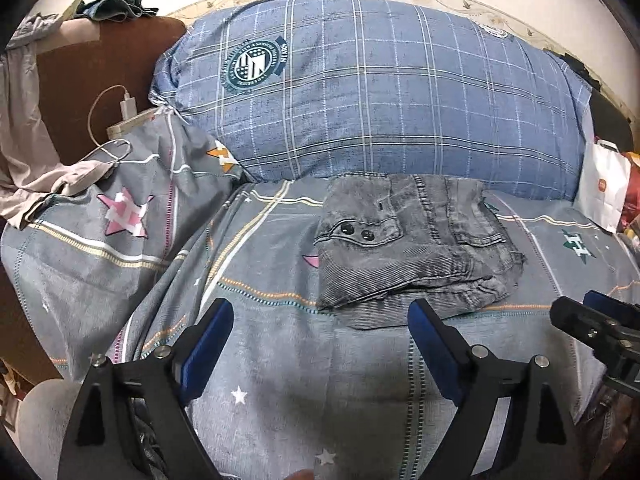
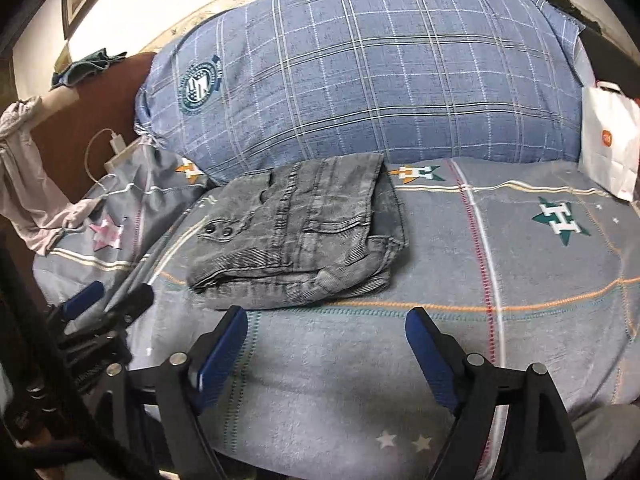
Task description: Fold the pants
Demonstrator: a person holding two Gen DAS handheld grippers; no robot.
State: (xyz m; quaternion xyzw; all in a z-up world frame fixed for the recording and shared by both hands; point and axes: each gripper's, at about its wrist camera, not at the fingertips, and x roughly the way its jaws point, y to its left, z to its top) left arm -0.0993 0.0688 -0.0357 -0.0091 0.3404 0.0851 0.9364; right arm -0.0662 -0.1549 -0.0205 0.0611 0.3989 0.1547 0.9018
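Folded grey jeans (image 1: 412, 240) lie just beyond the spread, empty jaws of left gripper (image 1: 320, 320) and right gripper (image 2: 326, 328); a careless nudge could undo the stack.

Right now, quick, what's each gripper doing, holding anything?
Left gripper: open, holding nothing, short of the folded pants.
Right gripper: open, holding nothing.

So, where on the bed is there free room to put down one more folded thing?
Free: the sheet right of the pants, up to the paper bag. Crowded: left of the pants, with cable and pink cloth.
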